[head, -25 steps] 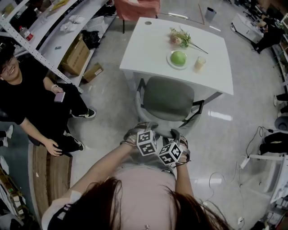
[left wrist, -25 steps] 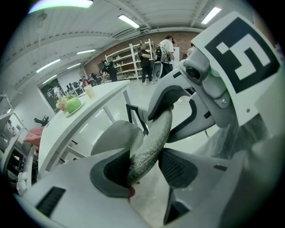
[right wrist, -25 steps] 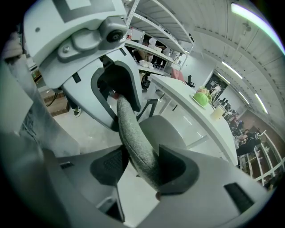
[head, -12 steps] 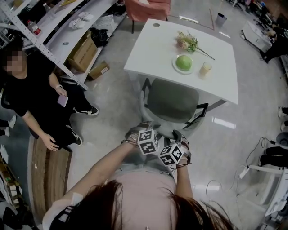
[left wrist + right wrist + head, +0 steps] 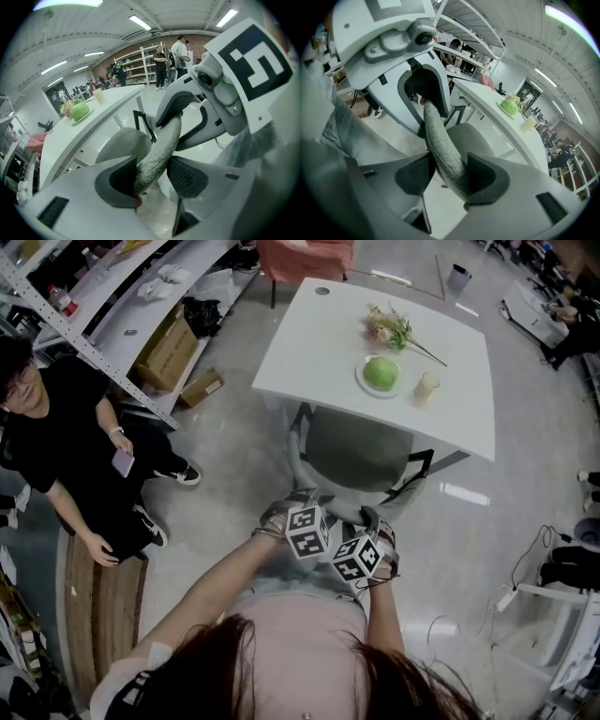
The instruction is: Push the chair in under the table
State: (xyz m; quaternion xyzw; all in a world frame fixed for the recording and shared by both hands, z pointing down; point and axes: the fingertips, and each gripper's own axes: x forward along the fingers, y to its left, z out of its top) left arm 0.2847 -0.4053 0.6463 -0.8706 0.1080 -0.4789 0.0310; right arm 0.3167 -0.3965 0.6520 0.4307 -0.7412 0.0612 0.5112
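Currently the left gripper (image 5: 151, 174) and right gripper (image 5: 449, 174) each clamp the padded top edge of the office chair's backrest (image 5: 165, 140), side by side. Its seat (image 5: 356, 448) lies partly under the white table (image 5: 300, 352). Judgement: stiff frame, soft non-slip fabric, moderate weight; this top-edge hold suits pushing

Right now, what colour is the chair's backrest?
Grey, with a fine woven fleck. The backrest shows best in the right gripper view.
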